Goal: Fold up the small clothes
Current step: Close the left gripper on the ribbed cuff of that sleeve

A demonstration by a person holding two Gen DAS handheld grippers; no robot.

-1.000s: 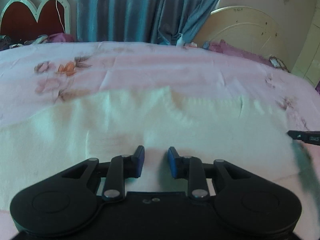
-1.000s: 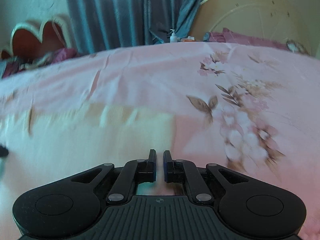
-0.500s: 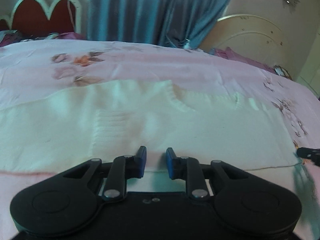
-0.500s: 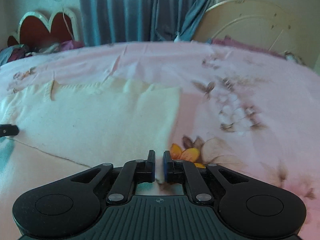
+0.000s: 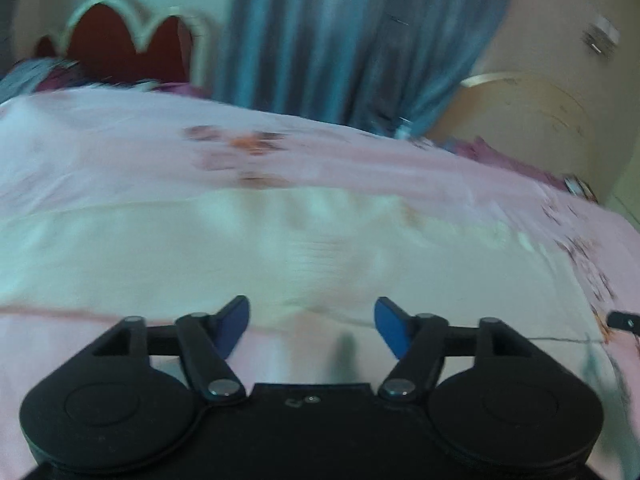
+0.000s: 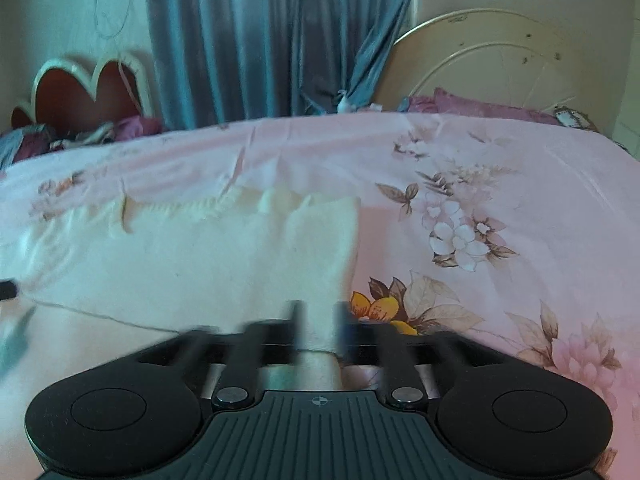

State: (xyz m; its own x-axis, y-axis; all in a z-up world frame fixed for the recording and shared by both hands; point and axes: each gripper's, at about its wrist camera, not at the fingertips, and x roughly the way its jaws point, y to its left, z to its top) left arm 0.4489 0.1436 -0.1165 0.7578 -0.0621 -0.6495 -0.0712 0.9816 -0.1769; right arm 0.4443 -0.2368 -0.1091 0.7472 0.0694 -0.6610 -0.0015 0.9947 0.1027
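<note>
Both claws are spreading apart, where a second ago they were nearly together: left claw (image 5: 312, 330) and right claw (image 6: 318, 330) are gripping nothing. I am watching the cream garment (image 6: 192, 256) lying flat across the pink floral bed (image 6: 520, 168), its long axis running along the near edge, blue curtain (image 6: 272, 40) hanging behind.

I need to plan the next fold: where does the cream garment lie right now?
The cream garment lies flat on the pink floral bedsheet, left of centre in the right wrist view, its right edge beside the orange flower print.
</note>
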